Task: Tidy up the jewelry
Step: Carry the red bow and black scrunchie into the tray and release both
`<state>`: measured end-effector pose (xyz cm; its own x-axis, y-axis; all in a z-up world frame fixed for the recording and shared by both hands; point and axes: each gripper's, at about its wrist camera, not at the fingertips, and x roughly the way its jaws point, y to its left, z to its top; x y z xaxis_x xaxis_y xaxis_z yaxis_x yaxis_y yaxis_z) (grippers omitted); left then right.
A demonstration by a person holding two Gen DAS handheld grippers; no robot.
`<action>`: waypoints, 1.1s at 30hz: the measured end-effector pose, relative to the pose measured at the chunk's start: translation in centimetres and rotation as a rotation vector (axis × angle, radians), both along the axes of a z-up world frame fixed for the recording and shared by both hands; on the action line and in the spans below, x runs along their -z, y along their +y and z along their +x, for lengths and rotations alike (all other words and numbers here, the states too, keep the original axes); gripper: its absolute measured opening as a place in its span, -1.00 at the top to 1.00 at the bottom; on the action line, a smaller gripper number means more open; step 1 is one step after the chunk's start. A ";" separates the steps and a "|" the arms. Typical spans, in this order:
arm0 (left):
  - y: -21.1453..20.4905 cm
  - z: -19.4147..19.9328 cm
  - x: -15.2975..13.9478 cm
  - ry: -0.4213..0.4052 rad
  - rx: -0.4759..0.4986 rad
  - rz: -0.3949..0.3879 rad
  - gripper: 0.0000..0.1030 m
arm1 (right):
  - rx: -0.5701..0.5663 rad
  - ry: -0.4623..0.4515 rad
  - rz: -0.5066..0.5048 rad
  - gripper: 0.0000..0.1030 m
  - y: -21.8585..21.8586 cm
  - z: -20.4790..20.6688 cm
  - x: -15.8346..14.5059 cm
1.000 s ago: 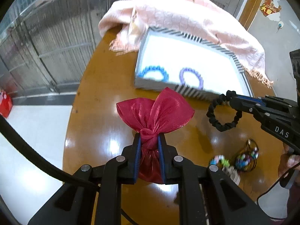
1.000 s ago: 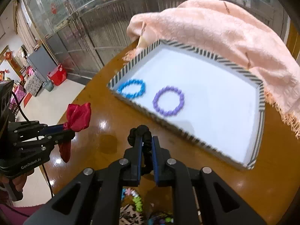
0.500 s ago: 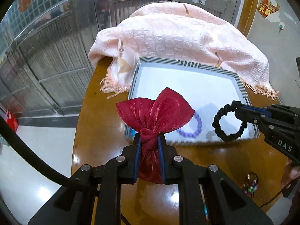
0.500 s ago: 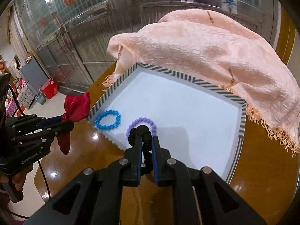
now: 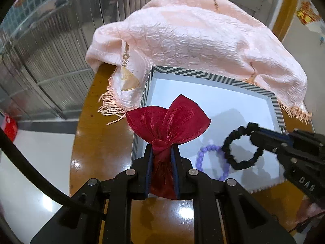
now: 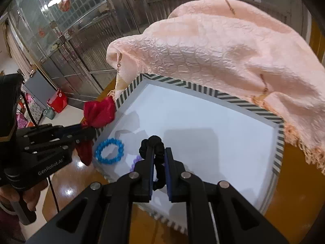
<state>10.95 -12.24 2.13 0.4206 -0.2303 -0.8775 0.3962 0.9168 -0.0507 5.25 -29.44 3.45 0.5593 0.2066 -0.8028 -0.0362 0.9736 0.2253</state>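
Observation:
My left gripper (image 5: 162,151) is shut on the neck of a red organza pouch (image 5: 168,122), held over the near left corner of the white tray (image 5: 213,77) with the striped rim. My right gripper (image 6: 157,152) is shut on a black bead bracelet (image 6: 154,142) and holds it above the tray's near side; the bracelet also shows in the left wrist view (image 5: 239,148). A purple bracelet (image 5: 205,152) and a blue bracelet (image 6: 109,151) lie in the tray. The left gripper (image 6: 89,130) with the pouch (image 6: 99,113) shows in the right wrist view.
A pink fringed shawl (image 5: 193,40) covers the tray's far side and hangs over its rim. The tray stands on a round glossy wooden table (image 5: 101,142). Metal shutters (image 5: 50,50) lie beyond the table.
Both grippers have moved forward over the tray with their loads. The black bracelet went from above the table to above the tray, near the purple one.

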 end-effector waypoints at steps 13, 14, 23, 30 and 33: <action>-2.3 4.9 3.5 0.078 -0.044 0.052 0.97 | 0.072 0.110 0.091 0.81 -1.9 8.4 6.0; -2.4 5.1 3.7 0.081 -0.044 0.056 0.97 | 0.082 0.117 0.096 0.81 -1.9 8.8 6.4; -1.8 5.9 4.9 0.125 -0.089 0.026 0.71 | 0.134 0.116 0.122 0.12 -2.5 9.2 6.8; -1.3 4.9 3.6 0.096 -0.092 0.000 0.50 | 0.128 0.096 0.120 0.12 -3.2 5.8 4.7; -0.9 4.0 2.3 0.073 -0.091 -0.011 0.50 | 0.108 0.080 0.107 0.02 -3.1 3.7 3.3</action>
